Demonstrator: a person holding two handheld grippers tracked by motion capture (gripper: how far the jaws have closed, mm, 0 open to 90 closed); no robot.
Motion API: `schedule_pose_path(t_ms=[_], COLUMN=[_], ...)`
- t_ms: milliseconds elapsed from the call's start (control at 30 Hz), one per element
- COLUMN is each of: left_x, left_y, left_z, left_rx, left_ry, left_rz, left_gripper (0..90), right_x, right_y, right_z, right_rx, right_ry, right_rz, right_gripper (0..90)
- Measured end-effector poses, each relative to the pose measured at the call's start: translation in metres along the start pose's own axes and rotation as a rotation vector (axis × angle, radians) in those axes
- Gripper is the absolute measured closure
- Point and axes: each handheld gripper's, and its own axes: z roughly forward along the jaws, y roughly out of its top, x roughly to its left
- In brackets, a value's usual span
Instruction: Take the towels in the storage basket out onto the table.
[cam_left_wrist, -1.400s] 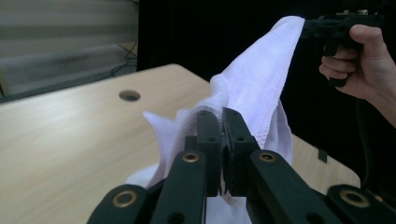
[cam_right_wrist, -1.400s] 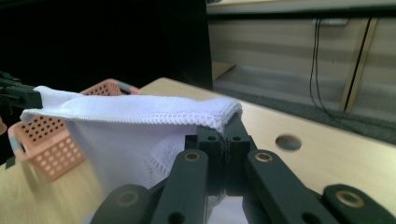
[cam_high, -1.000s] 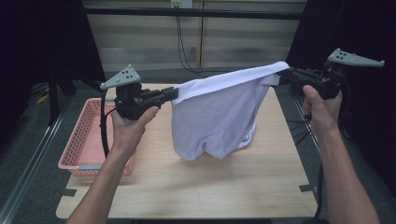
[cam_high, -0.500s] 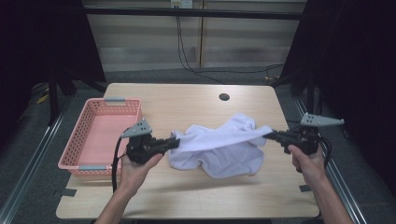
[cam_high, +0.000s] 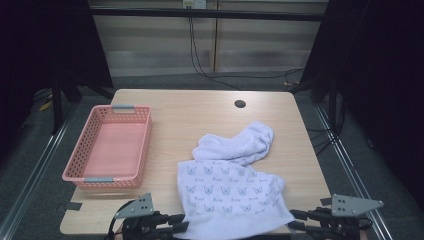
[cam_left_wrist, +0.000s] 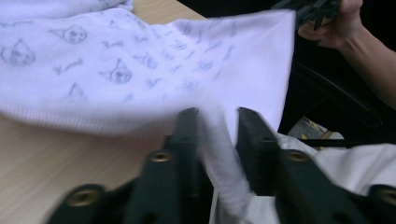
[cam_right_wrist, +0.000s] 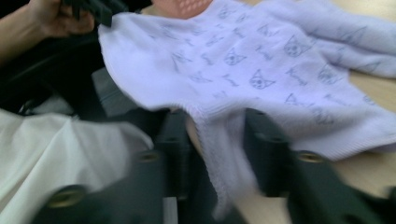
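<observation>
A white cloth (cam_high: 230, 190) printed with small blue butterflies lies spread on the wooden table (cam_high: 170, 125), its far part bunched and its near edge hanging over the front. My left gripper (cam_high: 181, 223) is at the cloth's near left corner and my right gripper (cam_high: 294, 220) at the near right corner. In the left gripper view the jaws of the gripper (cam_left_wrist: 217, 114) stand apart with a strand of the cloth (cam_left_wrist: 140, 60) loose between them. The right gripper view shows the same: the gripper (cam_right_wrist: 215, 116) is open around the hem of the cloth (cam_right_wrist: 243, 60).
A pink plastic basket (cam_high: 143, 145) stands at the table's left side with nothing in it. A round cable hole (cam_high: 240, 104) sits near the far edge. Dark floor and rails flank the table on both sides.
The cloth went from hanging stretched in the air to lying on the table. Both grippers came down and back to the front edge, and their jaws have parted.
</observation>
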Motion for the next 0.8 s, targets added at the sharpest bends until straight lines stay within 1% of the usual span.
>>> schedule_pose_path(t_ms=[33, 67, 100, 133, 167, 200, 233, 267, 300, 333, 367, 400, 433, 467, 500, 533, 567, 600, 633, 667, 700, 733, 767, 800], left_x=[0.000, 0.005, 0.010, 0.014, 0.021, 0.028, 0.036, 0.046, 0.051, 0.062, 0.073, 0.079, 0.089, 0.094, 0.100, 0.107, 0.112, 0.120, 0.124, 0.134, 0.139, 0.143, 0.144, 0.144], left_y=[0.000, 0.001, 0.003, 0.004, 0.007, 0.009, 0.012, 0.016, 0.019, 0.024, 0.029, 0.031, 0.037, 0.040, 0.043, 0.047, 0.049, 0.052, 0.053, 0.054, 0.053, 0.052, 0.050, 0.048], left_z=[-0.002, -0.005, -0.006, -0.007, -0.005, -0.002, 0.002, 0.008, 0.013, 0.020, 0.026, 0.031, 0.040, 0.045, 0.052, 0.061, 0.066, 0.072, 0.075, 0.078, 0.081, 0.084, 0.087, 0.088], left_rx=[-0.009, -0.028, -0.045, -0.050, -0.051, -0.045, -0.041, -0.022, -0.018, -0.005, -0.001, -0.004, -0.006, 0.004, 0.020, 0.031, 0.037, 0.046, 0.046, 0.041, 0.036, 0.052, 0.070, 0.080], left_ry=[0.017, 0.022, 0.030, 0.050, 0.067, 0.087, 0.105, 0.103, 0.119, 0.134, 0.140, 0.161, 0.172, 0.173, 0.204, 0.207, 0.198, 0.221, 0.244, 0.247, 0.252, 0.266, 0.304, 0.302], left_rz=[-0.003, -0.022, -0.030, -0.024, -0.031, -0.045, -0.049, -0.040, -0.033, -0.028, -0.039, -0.044, -0.061, -0.064, -0.053, -0.070, -0.083, -0.075, -0.065, -0.085, -0.117, -0.118, -0.121, -0.125], left_gripper=[62.9, 59.5, 57.5, 56.8, 55.4, 55.0, 54.4, 54.3, 54.4, 54.3, 52.9, 52.5, 50.9, 48.8, 47.4, 43.8, 40.8, 40.2, 39.0, 38.6, 38.6, 38.4, 38.7, 40.9], right_x=[-0.001, -0.003, -0.006, -0.007, -0.008, -0.013, -0.018, -0.023, -0.031, -0.036, -0.047, -0.054, -0.061, -0.072, -0.079, -0.086, -0.096, -0.102, -0.111, -0.116, -0.125, -0.130, -0.134, -0.136], right_y=[-0.001, -0.002, -0.003, -0.003, -0.002, -0.002, -0.001, 0.000, 0.001, 0.003, 0.005, 0.007, 0.009, 0.012, 0.014, 0.017, 0.020, 0.021, 0.024, 0.025, 0.026, 0.027, 0.026, 0.024], right_z=[-0.001, -0.003, -0.005, -0.006, -0.006, -0.005, -0.003, 0.001, 0.008, 0.013, 0.022, 0.031, 0.038, 0.050, 0.057, 0.066, 0.077, 0.083, 0.091, 0.095, 0.101, 0.105, 0.109, 0.111], right_rx=[0.026, 0.020, 0.010, 0.010, 0.006, -0.011, -0.026, -0.023, -0.009, -0.005, 0.008, 0.030, 0.041, 0.048, 0.061, 0.082, 0.109, 0.126, 0.145, 0.151, 0.151, 0.163, 0.165, 0.163], right_ry=[0.016, 0.007, 0.002, -0.018, -0.034, -0.031, -0.040, -0.053, -0.066, -0.075, -0.092, -0.113, -0.117, -0.111, -0.113, -0.129, -0.139, -0.145, -0.159, -0.165, -0.158, -0.164, -0.167, -0.154], right_rz=[0.000, 0.003, 0.006, 0.006, 0.008, 0.016, 0.031, 0.040, 0.037, 0.042, 0.049, 0.034, 0.033, 0.052, 0.049, 0.036, 0.041, 0.039, 0.036, 0.038, 0.047, 0.053, 0.054, 0.072], right_gripper=[51.9, 48.7, 46.4, 46.4, 45.7, 44.9, 44.9, 44.9, 45.1, 45.4, 45.6, 46.6, 46.8, 46.8, 46.8, 46.8, 46.7, 46.7, 46.0, 45.8, 45.9, 46.1, 47.0, 50.4])
